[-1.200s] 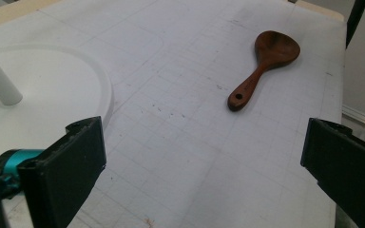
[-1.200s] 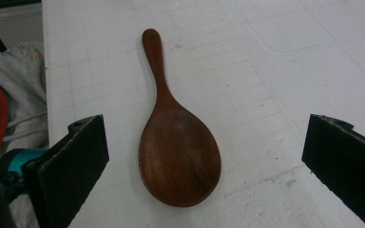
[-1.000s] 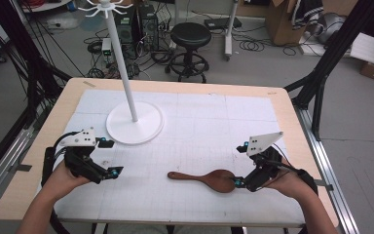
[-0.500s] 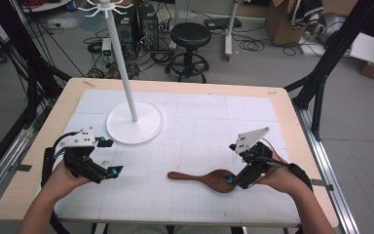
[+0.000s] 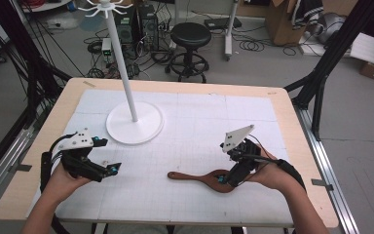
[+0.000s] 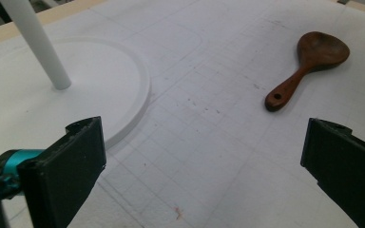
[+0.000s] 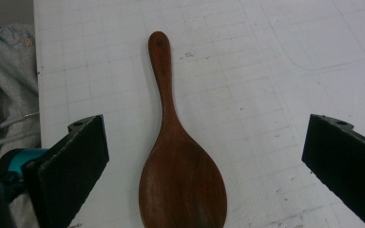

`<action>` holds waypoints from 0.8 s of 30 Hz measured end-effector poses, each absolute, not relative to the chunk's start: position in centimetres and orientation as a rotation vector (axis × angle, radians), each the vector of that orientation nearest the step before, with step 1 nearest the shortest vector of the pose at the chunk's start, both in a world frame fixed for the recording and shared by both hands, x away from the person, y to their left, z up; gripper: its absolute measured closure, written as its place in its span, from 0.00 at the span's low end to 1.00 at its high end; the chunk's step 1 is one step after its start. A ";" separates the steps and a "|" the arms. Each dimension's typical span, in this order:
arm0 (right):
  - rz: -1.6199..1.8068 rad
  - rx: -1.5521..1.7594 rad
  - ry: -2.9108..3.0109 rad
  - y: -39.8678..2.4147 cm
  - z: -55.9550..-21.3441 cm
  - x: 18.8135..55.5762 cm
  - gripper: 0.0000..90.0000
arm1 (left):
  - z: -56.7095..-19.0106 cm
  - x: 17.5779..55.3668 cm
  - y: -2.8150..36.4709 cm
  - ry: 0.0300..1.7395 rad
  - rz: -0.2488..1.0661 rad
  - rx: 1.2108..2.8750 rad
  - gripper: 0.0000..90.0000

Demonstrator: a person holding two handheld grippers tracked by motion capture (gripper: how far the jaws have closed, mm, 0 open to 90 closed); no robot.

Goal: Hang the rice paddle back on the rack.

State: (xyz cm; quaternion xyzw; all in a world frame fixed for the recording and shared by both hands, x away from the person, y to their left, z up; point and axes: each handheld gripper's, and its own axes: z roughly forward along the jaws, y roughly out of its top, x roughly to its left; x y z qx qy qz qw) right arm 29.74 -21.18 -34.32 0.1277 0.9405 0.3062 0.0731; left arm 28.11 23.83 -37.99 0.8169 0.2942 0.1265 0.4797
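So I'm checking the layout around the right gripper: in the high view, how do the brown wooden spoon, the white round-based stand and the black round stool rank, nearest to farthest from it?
1. Brown wooden spoon: on the mat, its bowl directly under the right gripper.
2. White round-based stand: far-left part of the table.
3. Black round stool: on the floor beyond the table's far edge.

The right claw (image 5: 225, 179) tipped forward and moved down from beside the wooden spoon (image 5: 202, 178) toward the worktop's near edge. Its open jaws came to straddle the spoon's bowl.
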 end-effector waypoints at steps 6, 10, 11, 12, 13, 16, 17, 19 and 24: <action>0.885 0.357 2.837 -20.2 -34.1 29.9 0.01 | -38.3 28.1 23.8 0.733 0.324 2.006 0.02; 0.872 0.345 2.853 -19.3 -34.4 30.1 0.01 | -38.4 28.1 23.8 0.739 0.326 2.005 0.02; 0.850 0.339 2.862 -19.1 -34.4 30.2 0.01 | -38.4 28.1 23.8 0.739 0.326 2.005 0.02; 0.849 0.337 2.869 -18.8 -34.6 30.2 0.01 | -38.4 28.2 23.8 0.741 0.320 2.008 0.02; 0.832 0.340 2.880 -18.6 -34.7 30.2 0.01 | -38.5 28.2 23.9 0.738 0.321 2.013 0.02; 0.796 0.324 2.904 -17.9 -35.0 30.4 0.01 | -38.6 28.2 23.8 0.739 0.314 2.013 0.02; 0.788 0.321 2.908 -17.7 -35.2 30.4 0.01 | -38.6 28.2 23.8 0.735 0.310 2.013 0.02; 0.757 0.316 2.923 -17.3 -35.3 30.4 0.01 | -38.6 28.2 23.8 0.737 0.311 2.012 0.02; 0.685 0.288 2.949 -16.3 -35.8 30.5 0.01 | -38.6 28.2 23.8 0.738 0.318 2.018 0.02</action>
